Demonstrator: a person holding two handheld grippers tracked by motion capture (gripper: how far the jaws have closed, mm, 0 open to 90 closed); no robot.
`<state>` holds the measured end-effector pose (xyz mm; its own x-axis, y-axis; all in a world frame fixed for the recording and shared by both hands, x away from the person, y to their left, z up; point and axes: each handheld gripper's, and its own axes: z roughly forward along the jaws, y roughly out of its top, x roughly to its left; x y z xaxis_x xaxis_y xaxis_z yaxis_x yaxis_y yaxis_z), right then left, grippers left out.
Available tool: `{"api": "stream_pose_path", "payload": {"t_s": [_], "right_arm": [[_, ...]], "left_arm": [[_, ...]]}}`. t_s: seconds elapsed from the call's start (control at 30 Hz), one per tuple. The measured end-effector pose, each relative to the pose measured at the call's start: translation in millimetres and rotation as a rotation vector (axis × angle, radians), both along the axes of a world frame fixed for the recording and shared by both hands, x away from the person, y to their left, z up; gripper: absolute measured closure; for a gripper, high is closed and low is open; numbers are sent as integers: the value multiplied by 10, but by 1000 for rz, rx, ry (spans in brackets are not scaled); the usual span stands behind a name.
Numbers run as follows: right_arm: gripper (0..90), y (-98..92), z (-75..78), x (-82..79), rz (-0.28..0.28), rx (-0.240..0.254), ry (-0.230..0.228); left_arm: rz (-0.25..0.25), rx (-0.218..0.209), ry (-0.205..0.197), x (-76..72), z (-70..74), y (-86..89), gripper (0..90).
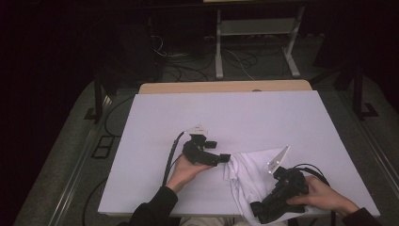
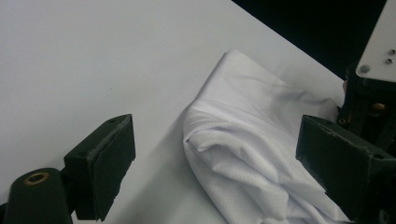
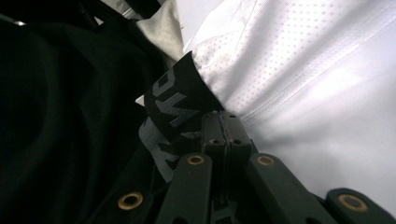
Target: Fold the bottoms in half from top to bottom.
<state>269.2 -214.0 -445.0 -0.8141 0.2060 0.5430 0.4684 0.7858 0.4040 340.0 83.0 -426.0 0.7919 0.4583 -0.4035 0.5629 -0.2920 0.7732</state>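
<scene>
A dark room surrounds my table (image 1: 155,88), whose wooden top is covered by a white sheet (image 1: 235,117); cables (image 1: 188,66) lie tangled on the floor beyond the far edge, below a pale metal frame (image 1: 256,28). From the high view I see a crumpled white cloth (image 1: 249,174) toward five o'clock on the sheet, near the front edge; part of it hangs over that edge.

My left gripper (image 1: 225,158) sits just left of centre, held in my left hand (image 1: 186,170), its tip pointing toward three o'clock at the cloth's left fold; in the left gripper view its jaws stand wide apart with the cloth (image 2: 252,149) between and ahead of them, touching neither pad that I can see.

My right gripper (image 1: 256,209) lies at five o'clock by the front edge, in my right hand (image 1: 324,197), pointing toward eight o'clock; in the right gripper view its jaws are pressed together on the cloth's hem (image 3: 289,93), beside a black band with grey lettering (image 3: 175,100); a dark sleeve (image 3: 60,116) fills the left side there.
</scene>
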Motion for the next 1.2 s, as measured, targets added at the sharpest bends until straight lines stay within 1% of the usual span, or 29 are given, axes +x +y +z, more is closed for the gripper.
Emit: {"api": "stream_pose_path", "payload": {"t_s": [0.13,0.2,0.27,0.37,0.4,0.5,0.63,0.77,0.87,0.9,0.93,1.03,1.1,1.2], "right_arm": [[885,-6,5,-10,10,-1,2],[885,-10,10,-17,18,-3,3],[883,-13,15,-28,23,-3,11],[852,-26,30,-40,28,3,3],[833,-31,41,-44,28,5,-2],[770,-55,88,-59,24,16,-38],[651,-118,190,-55,-4,36,-91],[516,-219,300,6,-56,59,-143],[394,-324,375,106,-126,81,-178],[354,-346,390,130,-148,86,-182],[313,-378,404,166,-168,89,-199],[182,-454,419,278,-234,83,-234],[134,-503,407,359,-286,81,-239],[105,-589,375,469,-351,90,-251]], "left_arm": [[-8,11,14,52,-34,-142,114],[-7,6,23,74,-58,-215,115],[-11,15,26,97,-81,-275,119],[-11,25,32,118,-111,-348,125],[-9,21,36,125,-120,-363,130],[-2,24,47,141,-143,-384,132],[15,33,69,169,-176,-374,139],[22,48,92,191,-205,-364,151],[15,40,114,206,-222,-357,178],[14,38,121,210,-226,-356,188],[11,32,129,213,-231,-357,202],[1,27,148,216,-242,-364,235],[-5,27,155,217,-247,-366,246],[-10,29,165,218,-253,-365,256]]}}
